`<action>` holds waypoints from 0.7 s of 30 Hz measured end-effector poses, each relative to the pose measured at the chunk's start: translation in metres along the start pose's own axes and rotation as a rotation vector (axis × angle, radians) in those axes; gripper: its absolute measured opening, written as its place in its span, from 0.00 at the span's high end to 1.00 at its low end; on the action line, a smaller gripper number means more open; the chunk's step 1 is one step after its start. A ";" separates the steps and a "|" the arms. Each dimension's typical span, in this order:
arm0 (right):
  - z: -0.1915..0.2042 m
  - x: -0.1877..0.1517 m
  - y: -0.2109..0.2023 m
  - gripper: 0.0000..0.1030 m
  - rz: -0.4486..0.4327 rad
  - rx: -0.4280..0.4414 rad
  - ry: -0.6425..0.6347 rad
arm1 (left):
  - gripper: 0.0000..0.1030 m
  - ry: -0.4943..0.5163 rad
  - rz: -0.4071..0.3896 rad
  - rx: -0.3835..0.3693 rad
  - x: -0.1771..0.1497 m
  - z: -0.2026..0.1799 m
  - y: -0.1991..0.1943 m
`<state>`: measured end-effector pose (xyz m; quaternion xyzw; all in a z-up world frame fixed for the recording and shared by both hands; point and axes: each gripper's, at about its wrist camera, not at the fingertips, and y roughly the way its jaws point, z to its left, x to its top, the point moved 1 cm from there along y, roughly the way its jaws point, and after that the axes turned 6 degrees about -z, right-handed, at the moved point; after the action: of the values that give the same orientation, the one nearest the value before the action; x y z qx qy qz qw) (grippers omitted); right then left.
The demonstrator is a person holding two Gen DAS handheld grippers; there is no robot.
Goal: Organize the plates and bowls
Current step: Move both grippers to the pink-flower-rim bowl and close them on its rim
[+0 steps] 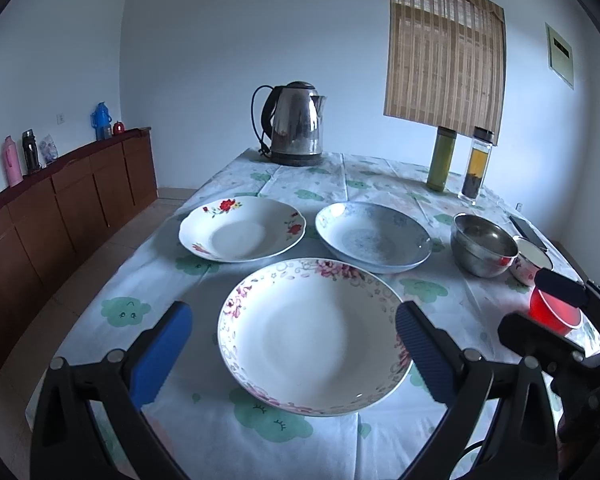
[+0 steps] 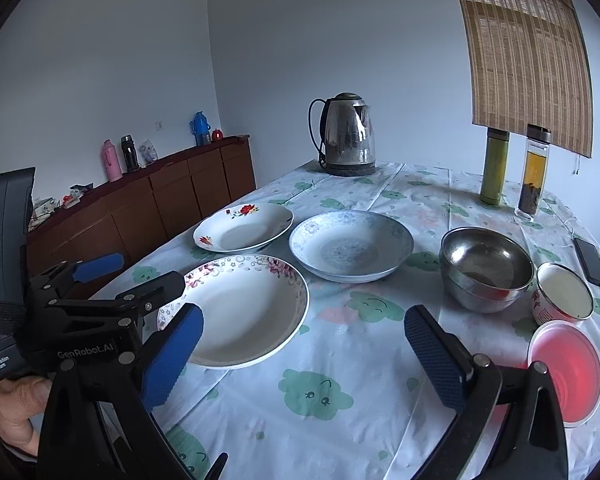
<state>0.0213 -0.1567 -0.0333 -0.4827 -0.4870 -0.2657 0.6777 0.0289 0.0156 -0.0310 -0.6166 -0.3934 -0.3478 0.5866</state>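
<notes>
Three plates lie on the table. A pink-flowered plate (image 1: 312, 336) (image 2: 244, 312) is nearest, a red-flowered plate (image 1: 242, 228) (image 2: 244, 227) is at the far left, and a blue-patterned plate (image 1: 374, 236) (image 2: 350, 246) is behind it to the right. A steel bowl (image 1: 484, 244) (image 2: 486, 268), a small white enamel bowl (image 1: 530, 260) (image 2: 564, 296) and a red plastic bowl (image 1: 554, 312) (image 2: 566, 368) stand at the right. My left gripper (image 1: 294, 344) (image 2: 140, 272) is open, its fingers either side of the pink-flowered plate. My right gripper (image 2: 304, 352) is open over bare cloth, with the red bowl to its right.
A steel kettle (image 1: 294, 124) (image 2: 348, 134) stands at the table's (image 2: 340, 360) far end. A green flask (image 1: 442, 158) (image 2: 496, 166) and a glass tea bottle (image 1: 476, 164) (image 2: 534, 172) stand far right. A phone (image 2: 592, 262) lies at the right edge. A wooden sideboard (image 1: 60, 200) lines the left wall.
</notes>
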 end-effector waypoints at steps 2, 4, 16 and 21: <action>0.001 -0.002 0.005 0.01 0.014 0.004 -0.005 | 0.00 -0.001 0.008 -0.006 -0.002 0.002 0.005; 0.001 -0.004 0.011 0.01 0.024 0.004 -0.007 | 0.01 -0.002 0.017 -0.012 -0.005 0.003 0.009; 0.000 -0.008 0.064 0.39 0.146 0.031 -0.033 | 0.18 -0.049 0.114 0.016 -0.024 0.032 0.049; 0.002 -0.010 0.084 0.41 0.199 0.035 -0.047 | 0.28 -0.067 0.154 0.010 -0.032 0.042 0.062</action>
<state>0.0865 -0.1229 -0.0757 -0.5230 -0.4568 -0.1773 0.6974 0.0684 0.0546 -0.0898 -0.6531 -0.3661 -0.2790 0.6013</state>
